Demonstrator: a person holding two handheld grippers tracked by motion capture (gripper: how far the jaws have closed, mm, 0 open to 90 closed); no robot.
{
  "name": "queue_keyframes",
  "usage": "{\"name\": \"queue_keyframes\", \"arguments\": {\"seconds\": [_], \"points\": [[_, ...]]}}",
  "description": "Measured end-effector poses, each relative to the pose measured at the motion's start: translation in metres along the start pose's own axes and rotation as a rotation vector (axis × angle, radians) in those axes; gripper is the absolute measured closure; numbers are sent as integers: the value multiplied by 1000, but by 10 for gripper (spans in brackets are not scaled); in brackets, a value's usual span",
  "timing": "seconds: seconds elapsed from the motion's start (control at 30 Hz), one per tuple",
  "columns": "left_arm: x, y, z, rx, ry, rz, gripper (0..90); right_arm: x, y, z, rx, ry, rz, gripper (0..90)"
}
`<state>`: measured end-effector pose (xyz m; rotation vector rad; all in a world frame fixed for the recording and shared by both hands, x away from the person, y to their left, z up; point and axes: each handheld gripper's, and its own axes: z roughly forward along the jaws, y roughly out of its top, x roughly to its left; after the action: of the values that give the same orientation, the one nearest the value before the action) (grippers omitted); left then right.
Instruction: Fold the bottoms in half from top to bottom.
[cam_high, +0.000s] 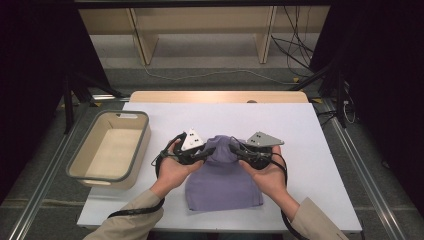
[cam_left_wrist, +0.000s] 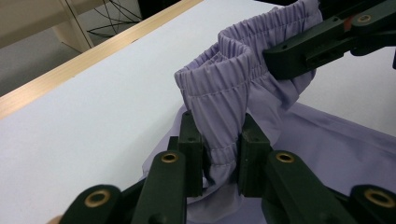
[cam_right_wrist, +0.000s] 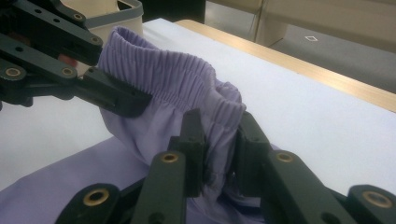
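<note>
Right now the white table (cam_high: 300, 130) carries most of the scene, with the beige bin (cam_high: 80, 165) standing near its left edge, well apart from the cloth work. On the middle of the table, close to the person's side, lies the lilac garment (cam_high: 222, 182), most of it flat, its elastic waistband (cam_left_wrist: 224, 70) lifted and bunched into a hump between the two hands. The left gripper (cam_high: 200, 154) comes in from the left and the right gripper (cam_high: 240, 152) from the right, and each has its jaws clamped on a fold of that waistband; in the left gripper view the gathered hem runs down between its own two black jaws, and the right gripper's jaws bite the band farther up.

Judging from how things stand, the risk is in the grip itself. Both pinches sit near the edge of a stretchy, gathered hem, so a pull apart could let the elastic slide out of one pair of jaws, and that side would drop in a heap onto the table. If one hand pulls harder than the other, I'd expect the garment to skew or drag across the smooth surface instead of spreading. Either gripper may also have caught two layers of cloth, which would keep the waistband from opening; I cannot tell that from the views.
</note>
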<state>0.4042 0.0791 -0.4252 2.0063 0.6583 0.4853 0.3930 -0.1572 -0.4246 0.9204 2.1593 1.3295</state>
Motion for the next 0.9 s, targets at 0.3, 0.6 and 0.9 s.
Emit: {"name": "queue_keyframes", "arguments": {"seconds": [0.3,0.6,0.9], "points": [[-1,-1,-1,6,-7,4,752,2,-1,-2,3,5,-4,765],[-4,-2,-4,3,-9,11,752,4,-2,-5,-4,12,-8,765],[-6,-3,-8,7,-14,17,752,7,-3,-7,1,22,-13,764]]}}
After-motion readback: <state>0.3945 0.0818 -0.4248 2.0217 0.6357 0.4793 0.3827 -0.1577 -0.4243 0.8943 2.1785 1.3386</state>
